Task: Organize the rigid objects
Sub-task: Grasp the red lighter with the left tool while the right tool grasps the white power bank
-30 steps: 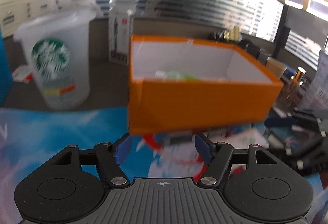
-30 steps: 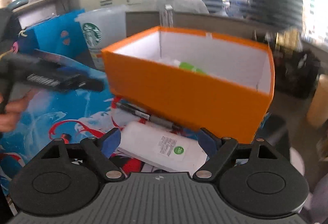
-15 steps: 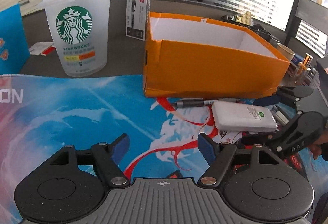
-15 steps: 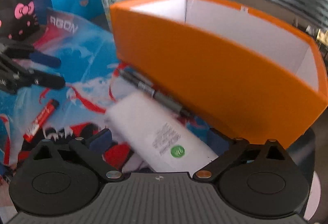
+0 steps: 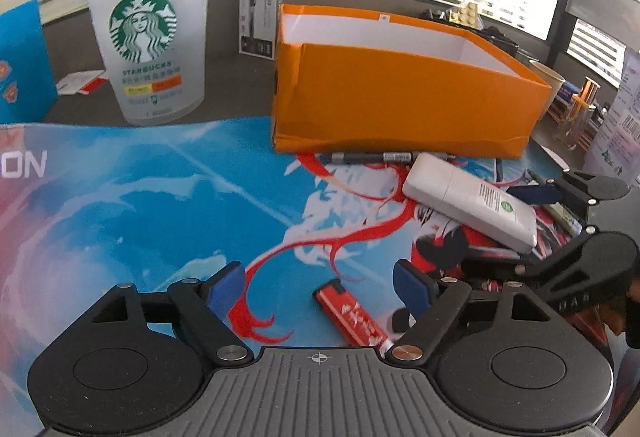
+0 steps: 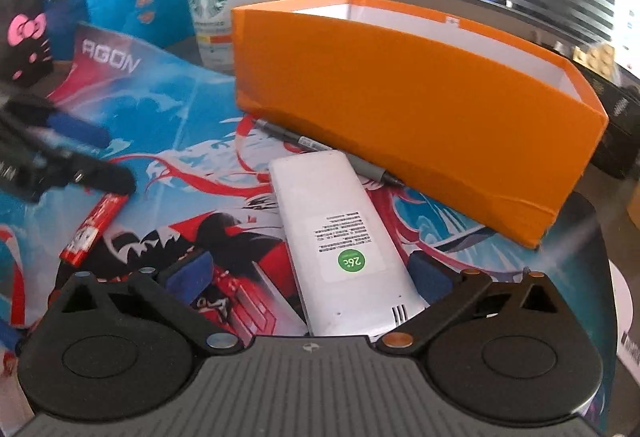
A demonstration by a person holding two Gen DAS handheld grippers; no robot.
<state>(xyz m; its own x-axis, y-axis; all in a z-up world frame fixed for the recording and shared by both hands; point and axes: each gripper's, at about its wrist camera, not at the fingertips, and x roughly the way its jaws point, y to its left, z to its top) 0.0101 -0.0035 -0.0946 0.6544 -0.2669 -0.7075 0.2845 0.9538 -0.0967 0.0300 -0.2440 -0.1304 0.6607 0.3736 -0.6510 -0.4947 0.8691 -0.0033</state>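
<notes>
An orange box point(image 5: 400, 97) point(image 6: 400, 85) with a white inside stands open on the printed mat. A grey pen point(image 5: 372, 157) point(image 6: 320, 149) lies along its near wall. Beside the pen lies a white remote point(image 5: 468, 201) point(image 6: 340, 237), label side up. My right gripper point(image 6: 308, 273) is low over the remote. Its jaws are opening, with the remote's near end between the blue pads and untouched. My left gripper point(image 5: 316, 287) hangs over a red flat pack point(image 5: 352, 317) point(image 6: 94, 229). Its jaws are opening too, and the pack lies between them, not gripped.
A large Starbucks cup point(image 5: 152, 53) point(image 6: 210, 17) and a pen carton point(image 5: 260, 17) stand behind the mat point(image 5: 120, 217). A blue bag point(image 5: 20, 65) sits far left, and a black item with a pink bow point(image 6: 24, 29) beyond it. Clutter lines the desk's right side.
Both grippers have come down toward the mat and their jaws have widened. The red pack has come between the left fingers. The remote now lies between the right ones.
</notes>
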